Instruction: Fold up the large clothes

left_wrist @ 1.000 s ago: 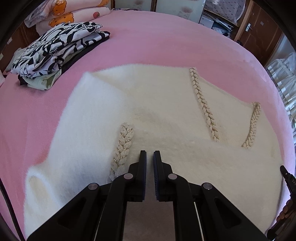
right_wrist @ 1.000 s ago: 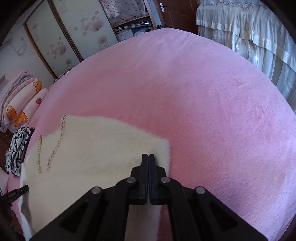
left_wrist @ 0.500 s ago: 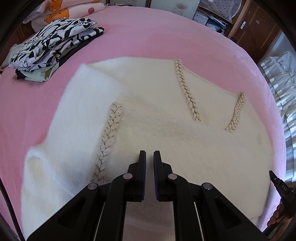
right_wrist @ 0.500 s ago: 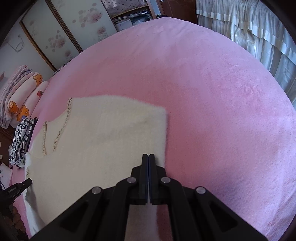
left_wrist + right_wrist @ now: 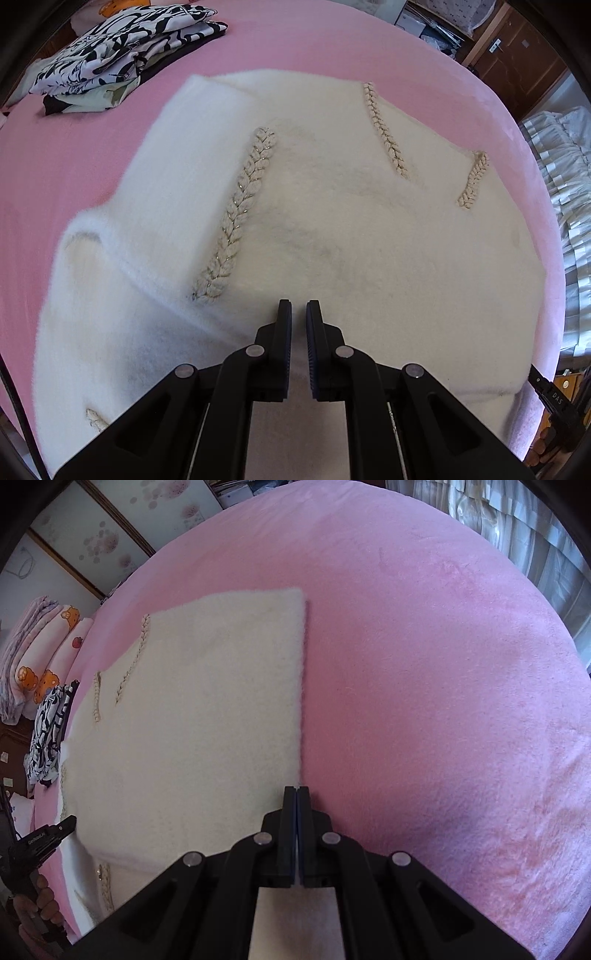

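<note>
A cream fuzzy sweater (image 5: 332, 240) with braided trim (image 5: 240, 206) lies spread on the pink bed cover (image 5: 55, 166). My left gripper (image 5: 298, 306) is over its near part, its jaws nearly together on a cream layer that shows between the fingers. In the right wrist view the sweater (image 5: 203, 720) has a straight right edge. My right gripper (image 5: 296, 788) is shut on that edge at its near end, and cream fabric runs back between its arms. A folded-over layer crosses the sweater's left side.
A stack of folded black-and-white clothes (image 5: 122, 55) sits at the far left of the bed. Bear-print bedding (image 5: 40, 664) is piled behind it. Pink cover (image 5: 443, 664) spreads wide to the right of the sweater. Flowered wardrobe doors (image 5: 110, 528) and pale curtains (image 5: 517, 524) stand beyond the bed.
Both grippers have drawn back toward the near side, still shut on the fabric. More of the sweater now stretches ahead of them, and its right edge lies straighter.
</note>
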The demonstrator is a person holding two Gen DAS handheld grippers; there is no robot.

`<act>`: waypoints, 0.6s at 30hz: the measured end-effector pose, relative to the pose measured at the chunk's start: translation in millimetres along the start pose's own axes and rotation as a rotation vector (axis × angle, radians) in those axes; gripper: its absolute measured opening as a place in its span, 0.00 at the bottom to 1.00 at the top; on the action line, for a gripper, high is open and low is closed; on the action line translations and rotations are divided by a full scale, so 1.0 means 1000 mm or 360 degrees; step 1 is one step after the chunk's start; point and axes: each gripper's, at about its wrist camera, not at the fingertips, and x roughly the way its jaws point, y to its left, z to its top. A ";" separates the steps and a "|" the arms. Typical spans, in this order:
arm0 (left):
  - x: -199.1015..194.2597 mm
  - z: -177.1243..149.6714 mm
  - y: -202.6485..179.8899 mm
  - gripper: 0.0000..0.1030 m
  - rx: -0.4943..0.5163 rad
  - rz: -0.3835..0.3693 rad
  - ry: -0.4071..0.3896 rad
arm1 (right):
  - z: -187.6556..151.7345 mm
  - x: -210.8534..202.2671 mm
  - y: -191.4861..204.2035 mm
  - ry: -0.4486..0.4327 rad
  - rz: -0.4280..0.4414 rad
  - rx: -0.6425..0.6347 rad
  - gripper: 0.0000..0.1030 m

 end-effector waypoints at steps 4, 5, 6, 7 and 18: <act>-0.004 -0.006 0.003 0.06 -0.0028 -0.0010 0.0024 | -0.007 -0.010 0.003 -0.0010 -0.0031 -0.0052 0.00; -0.005 -0.007 0.003 0.06 -0.0032 -0.0006 0.0036 | -0.006 -0.012 0.004 -0.0005 -0.0039 -0.0058 0.00; -0.006 -0.007 0.002 0.06 -0.0033 -0.0003 0.0047 | -0.006 -0.013 0.004 0.0005 -0.0045 -0.0061 0.00; -0.009 -0.009 0.001 0.06 -0.0030 -0.0006 0.0055 | -0.006 -0.014 0.004 0.0015 -0.0053 -0.0057 0.00; -0.058 -0.039 0.005 0.08 0.0015 0.0018 0.0087 | -0.046 -0.027 0.025 0.0209 -0.0171 -0.0274 0.00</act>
